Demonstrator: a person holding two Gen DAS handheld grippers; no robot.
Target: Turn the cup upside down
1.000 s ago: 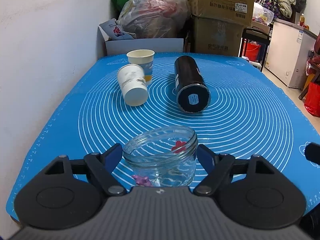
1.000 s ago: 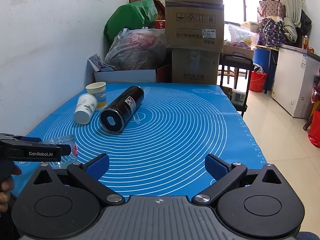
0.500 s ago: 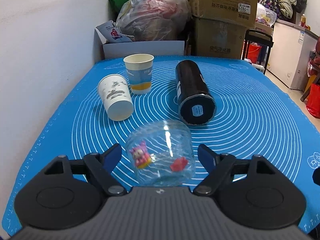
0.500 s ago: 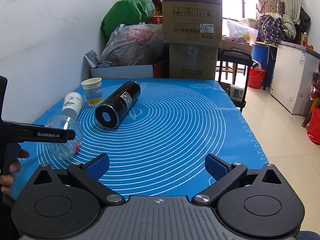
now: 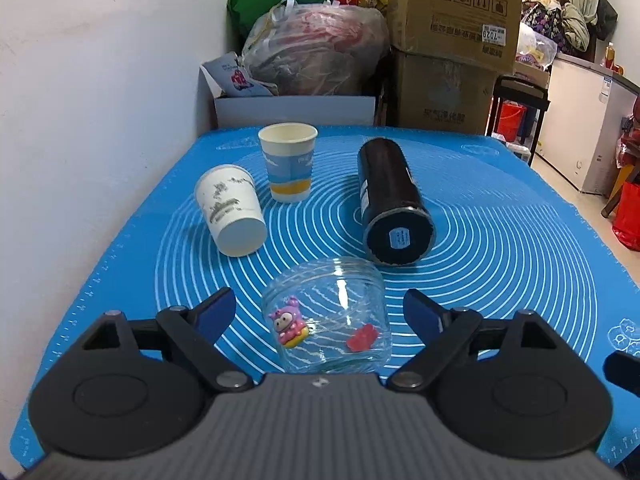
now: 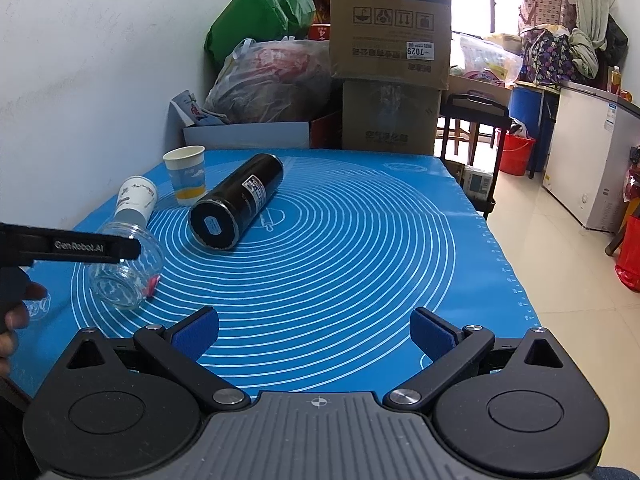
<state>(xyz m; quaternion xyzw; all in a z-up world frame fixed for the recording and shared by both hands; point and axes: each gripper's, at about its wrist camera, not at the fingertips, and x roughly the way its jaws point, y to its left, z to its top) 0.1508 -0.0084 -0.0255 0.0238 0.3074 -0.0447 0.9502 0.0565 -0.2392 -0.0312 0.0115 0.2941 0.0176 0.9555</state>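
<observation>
Blue mat (image 5: 500, 240) carries a glass jar (image 5: 328, 316) tipped over between the left gripper (image 5: 320, 312)'s spread, non-touching jaws. Flip looks half-done; right gripper (image 6: 314, 332) hangs released.

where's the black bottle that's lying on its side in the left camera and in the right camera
Left wrist view: the black bottle lies right of centre on the blue mat, base toward the camera, just beyond the glass jar.
Right wrist view: the black bottle lies left of centre, base toward the camera.
Shared landmark: the upright paper cup stands to the bottle's left in both.
</observation>
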